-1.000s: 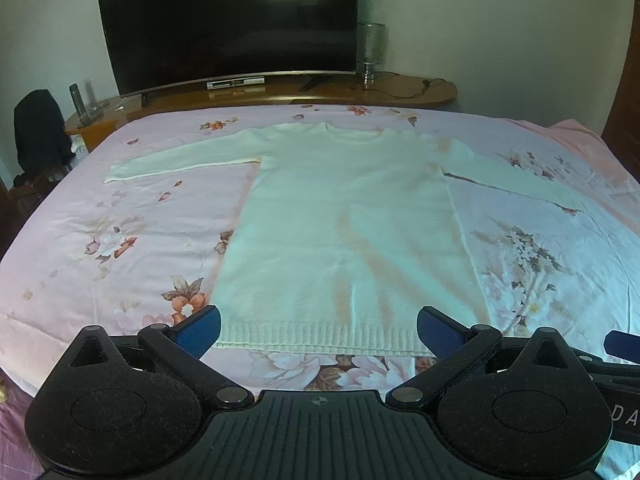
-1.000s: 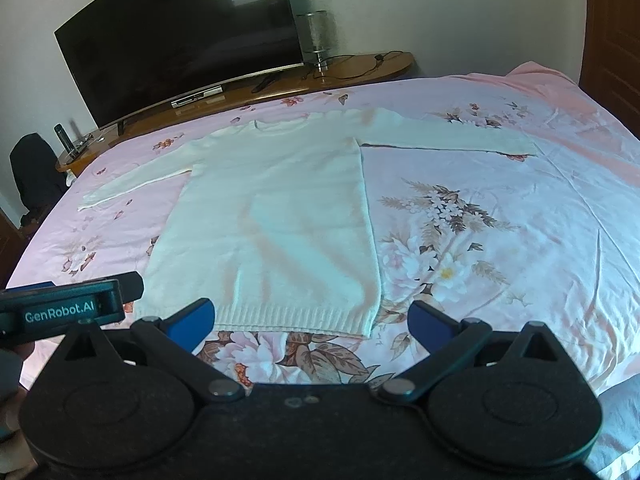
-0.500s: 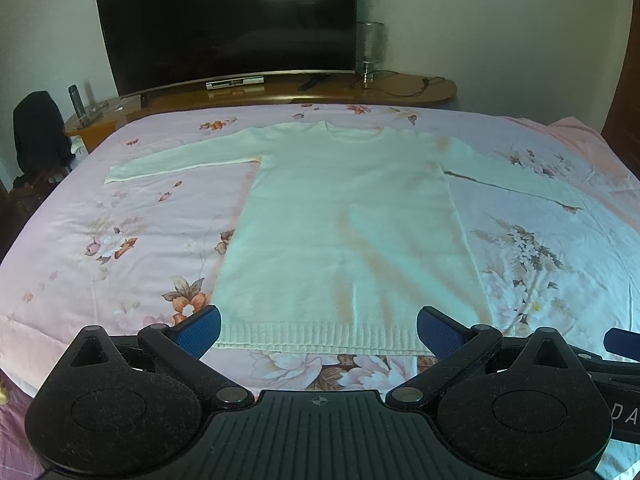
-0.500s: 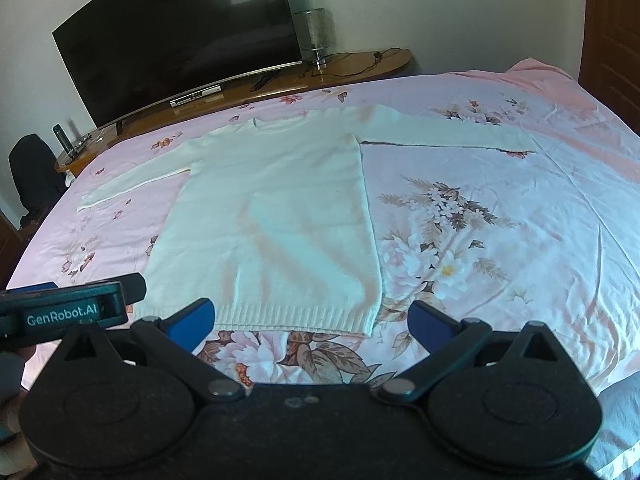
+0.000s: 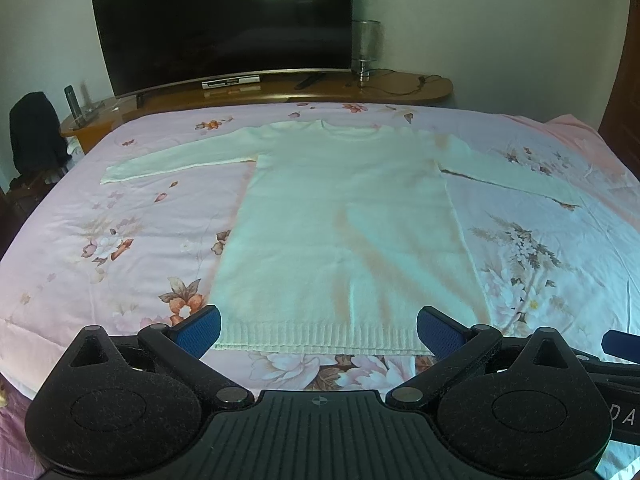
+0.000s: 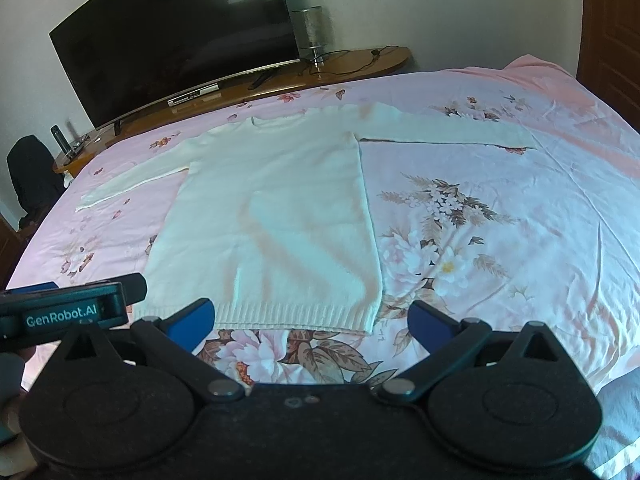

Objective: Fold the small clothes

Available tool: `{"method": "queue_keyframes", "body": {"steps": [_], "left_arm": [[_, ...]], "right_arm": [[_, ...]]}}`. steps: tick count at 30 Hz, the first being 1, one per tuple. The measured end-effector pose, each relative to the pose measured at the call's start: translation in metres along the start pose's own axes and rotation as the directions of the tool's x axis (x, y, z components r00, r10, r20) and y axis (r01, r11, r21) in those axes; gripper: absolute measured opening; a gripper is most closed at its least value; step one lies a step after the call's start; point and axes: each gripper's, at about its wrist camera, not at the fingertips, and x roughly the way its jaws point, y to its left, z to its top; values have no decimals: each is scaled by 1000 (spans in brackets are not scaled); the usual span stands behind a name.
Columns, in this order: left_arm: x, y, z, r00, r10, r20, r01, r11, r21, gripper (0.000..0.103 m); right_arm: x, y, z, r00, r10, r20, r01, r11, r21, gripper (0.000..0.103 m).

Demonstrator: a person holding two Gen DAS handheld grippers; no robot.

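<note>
A white knit sweater (image 5: 344, 224) lies flat on the pink floral bedsheet (image 5: 104, 240), both sleeves spread out, ribbed hem nearest me. It also shows in the right wrist view (image 6: 272, 216). My left gripper (image 5: 318, 330) is open and empty, hovering just short of the hem, jaws wide apart. My right gripper (image 6: 308, 320) is open and empty, near the hem's right corner. The left gripper's body (image 6: 68, 312) shows at the left of the right wrist view.
The bedsheet (image 6: 500, 240) stretches wide to the right of the sweater. Beyond the bed's far edge stand a wooden TV bench (image 5: 280, 88), a large dark TV (image 5: 224, 24) and a lamp (image 5: 366, 48). A dark bag (image 5: 32, 132) sits at far left.
Both grippers stay open and almost still; the views shift only slightly. The sweater has not moved.
</note>
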Motion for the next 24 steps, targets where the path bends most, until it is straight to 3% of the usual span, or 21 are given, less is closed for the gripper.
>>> {"method": "queue_keyframes", "body": {"steps": [24], "left_arm": [[22,-2,12,999,0,-35,-1,1000,-18,103]], "right_arm": [[13,-11,9,1000,-25,-6,25,999,37,103]]}}
